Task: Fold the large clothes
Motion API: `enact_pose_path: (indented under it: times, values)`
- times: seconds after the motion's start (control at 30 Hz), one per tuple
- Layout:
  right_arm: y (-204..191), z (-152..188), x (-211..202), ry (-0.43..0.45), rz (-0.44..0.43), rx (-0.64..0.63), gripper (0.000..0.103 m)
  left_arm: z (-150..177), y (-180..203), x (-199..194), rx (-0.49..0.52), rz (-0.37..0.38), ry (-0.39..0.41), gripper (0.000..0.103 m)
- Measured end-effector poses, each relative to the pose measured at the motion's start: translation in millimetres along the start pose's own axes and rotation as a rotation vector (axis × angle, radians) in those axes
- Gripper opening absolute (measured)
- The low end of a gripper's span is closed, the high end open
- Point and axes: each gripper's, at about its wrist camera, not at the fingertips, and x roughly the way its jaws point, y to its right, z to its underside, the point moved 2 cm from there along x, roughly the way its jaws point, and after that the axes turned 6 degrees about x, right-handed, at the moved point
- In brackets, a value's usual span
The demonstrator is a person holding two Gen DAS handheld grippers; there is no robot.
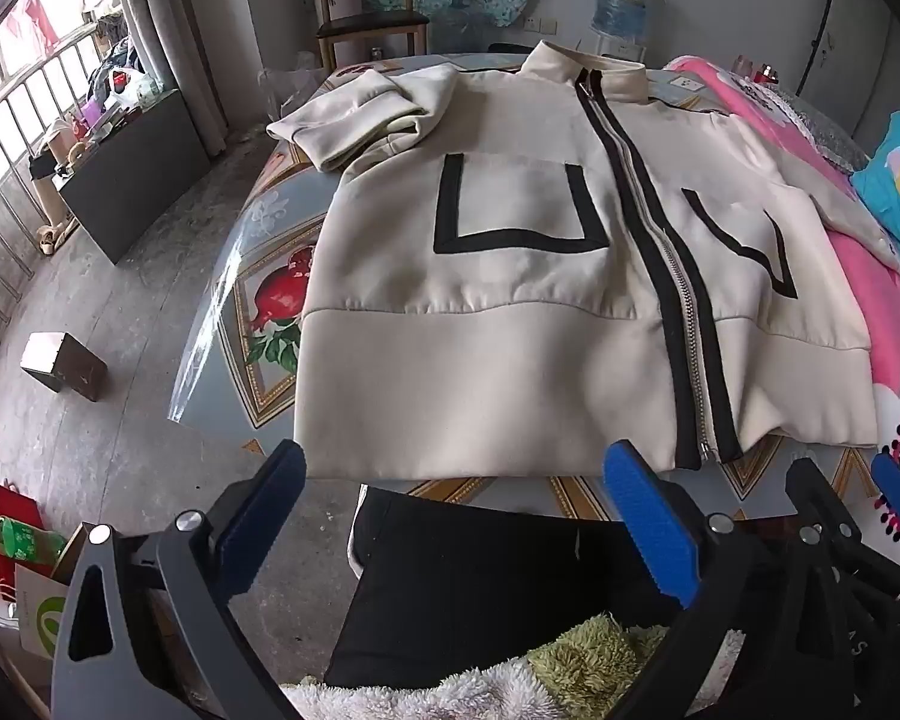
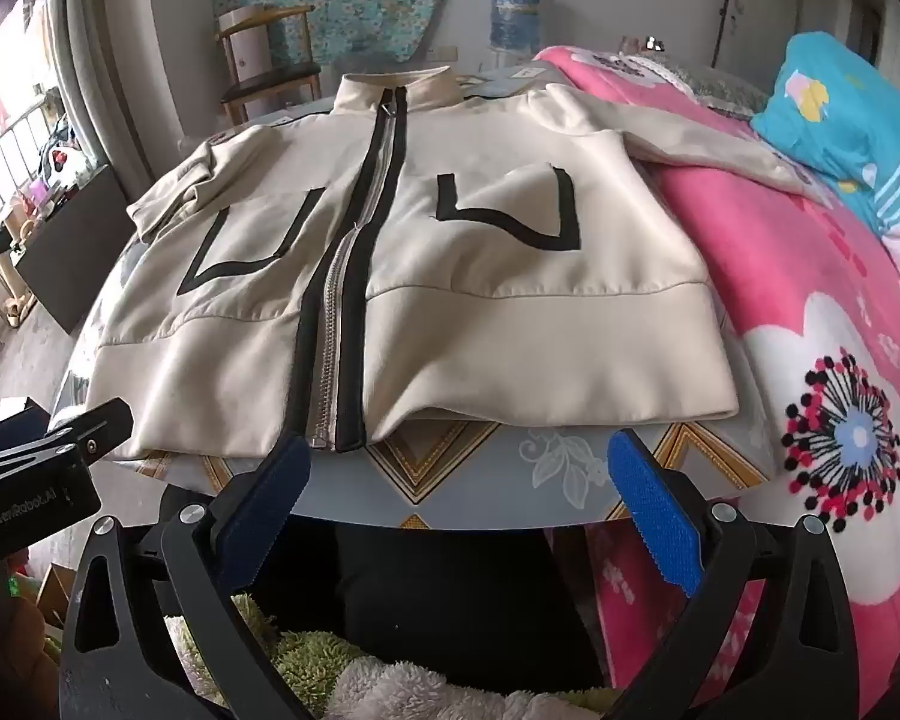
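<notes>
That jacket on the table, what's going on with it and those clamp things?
A person holds two grippers over a cream jacket to fold it. It lies face up on the table, zipped, one sleeve already folded in, the other trailing onto the pink blanket. The left gripper and right gripper both hover open near the hem, touching nothing yet.

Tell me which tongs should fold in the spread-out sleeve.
Probably right: the right tongs stand open at the jacket hem nearest the sleeve draped onto the pink blanket.
</notes>
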Motion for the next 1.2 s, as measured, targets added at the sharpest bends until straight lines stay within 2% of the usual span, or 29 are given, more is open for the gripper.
enact_pose_path:
  times: [1.2]
  values:
    - [0,3,-1,-0.004,0.035,-0.016,0.096,-4,-4,-5,0.001,-0.001,0.015,0.098]
